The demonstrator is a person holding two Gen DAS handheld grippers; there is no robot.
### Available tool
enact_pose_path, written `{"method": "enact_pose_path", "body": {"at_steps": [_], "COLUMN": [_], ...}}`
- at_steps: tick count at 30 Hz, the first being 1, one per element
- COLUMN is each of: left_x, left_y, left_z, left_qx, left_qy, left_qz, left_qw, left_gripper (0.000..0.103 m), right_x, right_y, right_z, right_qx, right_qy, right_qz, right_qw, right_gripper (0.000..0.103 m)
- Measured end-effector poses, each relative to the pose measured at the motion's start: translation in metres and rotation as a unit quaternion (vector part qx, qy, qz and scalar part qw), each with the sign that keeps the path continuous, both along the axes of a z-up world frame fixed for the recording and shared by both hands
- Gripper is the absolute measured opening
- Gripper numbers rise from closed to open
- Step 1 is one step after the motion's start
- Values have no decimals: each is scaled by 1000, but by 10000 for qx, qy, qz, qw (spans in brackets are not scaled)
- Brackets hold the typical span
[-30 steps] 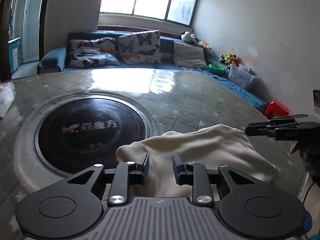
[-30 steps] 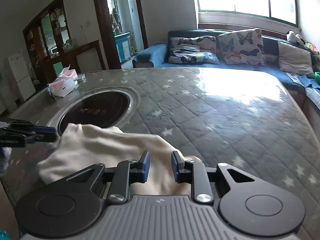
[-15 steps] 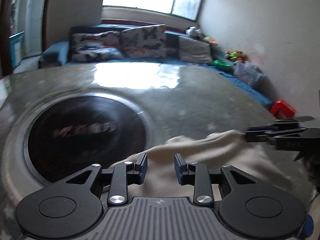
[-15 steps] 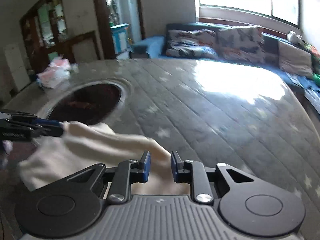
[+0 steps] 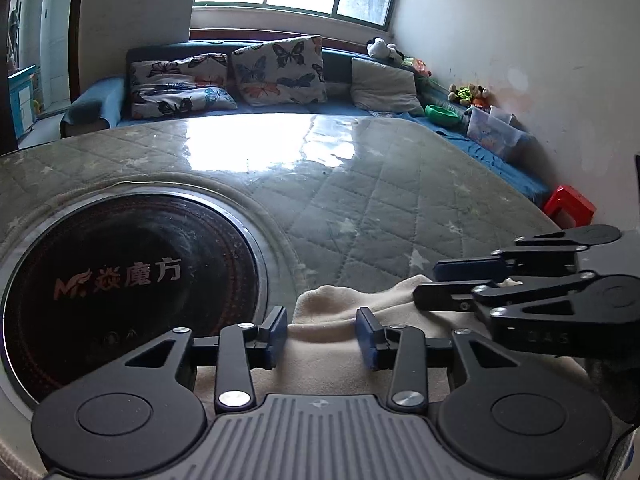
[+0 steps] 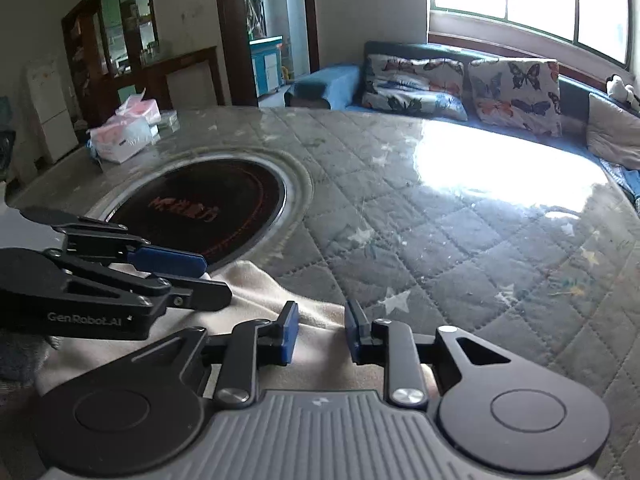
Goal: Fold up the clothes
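We see our left gripper (image 5: 322, 330) and right gripper (image 6: 318, 334) side by side above the cream garment (image 5: 344, 306) on the quilted table cover (image 5: 400, 200), beside the round black cooktop (image 5: 128, 280); both sets of jaws are opening, their pads clear of the cloth lying between them

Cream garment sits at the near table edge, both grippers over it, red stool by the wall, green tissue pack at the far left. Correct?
One slip: the tissue pack is pink and white, not green, as the right wrist view shows. The rest stands.
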State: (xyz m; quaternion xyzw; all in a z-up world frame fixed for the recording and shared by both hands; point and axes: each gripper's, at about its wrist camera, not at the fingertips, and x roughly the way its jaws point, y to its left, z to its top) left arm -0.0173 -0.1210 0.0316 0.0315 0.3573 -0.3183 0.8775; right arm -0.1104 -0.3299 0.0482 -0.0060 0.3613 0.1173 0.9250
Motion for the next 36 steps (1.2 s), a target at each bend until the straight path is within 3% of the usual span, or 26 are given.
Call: {"method": "enact_pose_path", "body": {"at_steps": [15, 22, 28, 36], "left_x": [-21, -24, -37, -60], "left_y": [5, -4, 10, 21], "left_z": [8, -4, 3, 3], "left_qx": [36, 291, 275, 422], "left_qy": [-318, -319, -430, -674], "left_qz": [-61, -54, 36, 125], "left_qw": [9995, 9991, 9987, 9968], "left_gripper": [46, 47, 49, 52], "right_x": [-27, -33, -65, -115], "right_y": [16, 20, 8, -10], "right_z": [12, 2, 16, 6], "right_qx": [-98, -190, -228, -328], "right_qy": [-161, -44, -87, 183], "right_qz": [337, 397, 472, 484], "right_qw": [9993, 9990, 9986, 9981], "right_gripper": [28, 29, 29, 29]}}
